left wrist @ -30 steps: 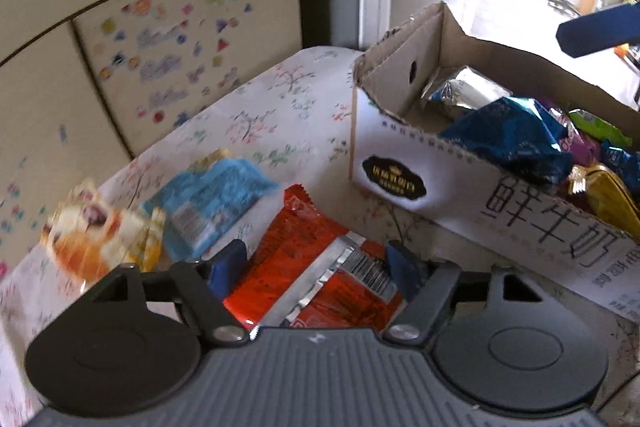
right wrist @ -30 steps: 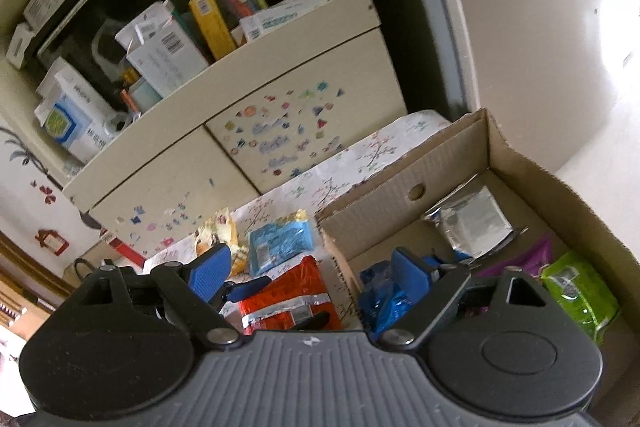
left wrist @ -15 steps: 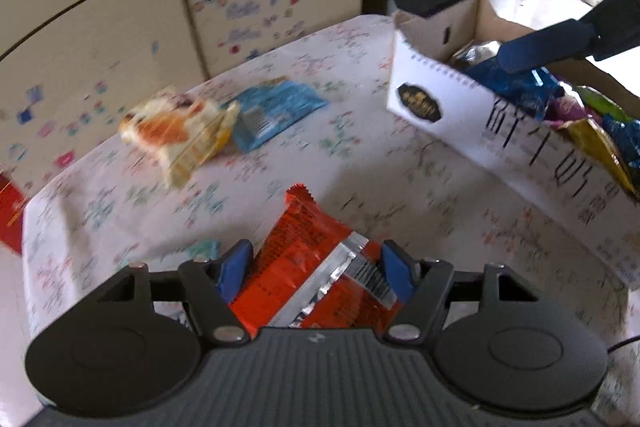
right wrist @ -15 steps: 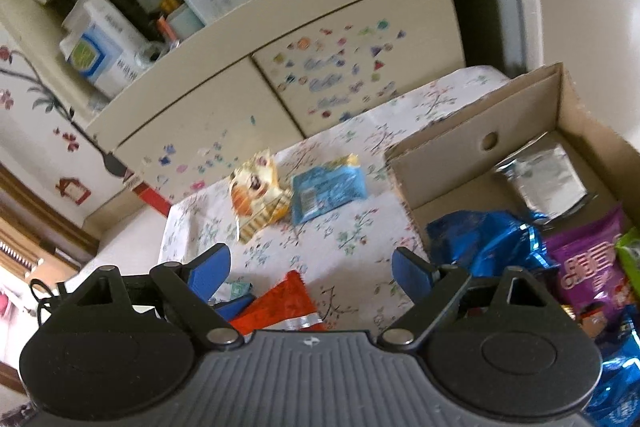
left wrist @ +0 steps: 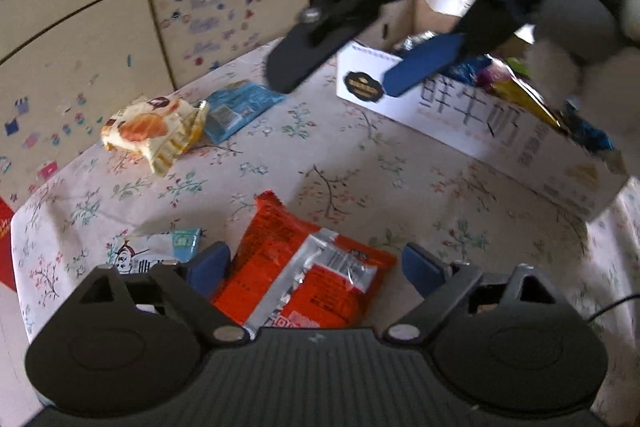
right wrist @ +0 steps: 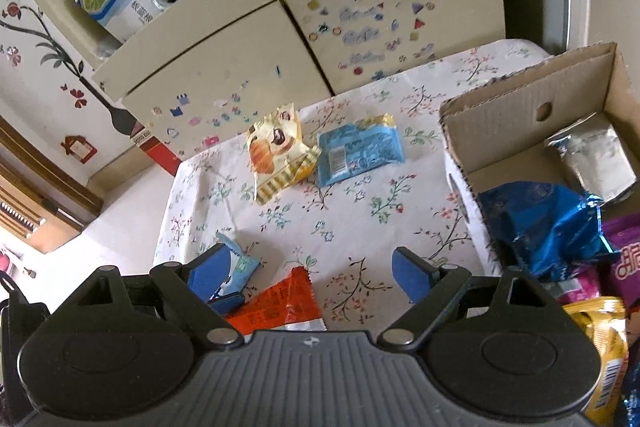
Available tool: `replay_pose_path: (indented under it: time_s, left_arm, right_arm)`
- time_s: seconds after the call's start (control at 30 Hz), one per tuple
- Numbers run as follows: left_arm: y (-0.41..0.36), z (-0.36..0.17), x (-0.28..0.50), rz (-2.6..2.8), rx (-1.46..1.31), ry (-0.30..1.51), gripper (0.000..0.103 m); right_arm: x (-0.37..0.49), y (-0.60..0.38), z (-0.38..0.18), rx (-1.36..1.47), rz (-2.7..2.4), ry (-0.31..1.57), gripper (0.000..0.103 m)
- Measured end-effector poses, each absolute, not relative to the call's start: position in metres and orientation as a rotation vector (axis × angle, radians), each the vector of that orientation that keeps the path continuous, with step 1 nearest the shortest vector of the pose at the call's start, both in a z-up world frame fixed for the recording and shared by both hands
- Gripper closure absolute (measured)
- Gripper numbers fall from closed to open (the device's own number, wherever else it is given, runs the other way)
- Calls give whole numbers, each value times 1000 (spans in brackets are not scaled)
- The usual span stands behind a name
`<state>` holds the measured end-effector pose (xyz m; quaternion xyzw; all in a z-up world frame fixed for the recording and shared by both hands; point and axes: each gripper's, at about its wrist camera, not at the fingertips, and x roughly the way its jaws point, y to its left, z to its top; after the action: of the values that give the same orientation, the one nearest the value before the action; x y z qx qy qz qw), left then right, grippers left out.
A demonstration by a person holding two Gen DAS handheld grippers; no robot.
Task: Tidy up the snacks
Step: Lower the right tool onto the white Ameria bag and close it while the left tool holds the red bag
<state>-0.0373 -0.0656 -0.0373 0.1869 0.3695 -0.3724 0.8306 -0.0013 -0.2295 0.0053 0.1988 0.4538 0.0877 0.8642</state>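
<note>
A red snack packet lies on the floral tablecloth between the fingers of my open left gripper; neither pad touches it. Its tip also shows in the right wrist view. A yellow pastry packet and a light blue packet lie further back. A small white and teal packet lies by my left finger. My right gripper is open and empty above the table; it also shows in the left wrist view. The cardboard box holds several snacks, among them a dark blue bag.
A beige cabinet with stickers stands behind the table, with cluttered shelves above it. The tablecloth's left edge drops to the floor. The box wall bears printed characters and takes up the table's right side.
My left gripper has pulled back from the box and opened wider, leaving the red packet on the cloth. My right gripper has moved left from over the box to above the table.
</note>
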Motion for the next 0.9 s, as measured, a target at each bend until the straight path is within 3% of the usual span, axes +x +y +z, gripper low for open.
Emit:
replay_pose_path:
  time_s: [0.13,0.27,0.9]
  left_arm:
    - [-69,-48,-39,-751,481,795,18]
    - [-63,-45,-39,-740,418,810,35]
    - [10,-35,-77,-362,210,911,36]
  right_arm:
    - [0,-225,4,400,195,958,11]
    - [4,-220,1,382,210,969,11]
    - [22,-150,-35,205,482,993,11]
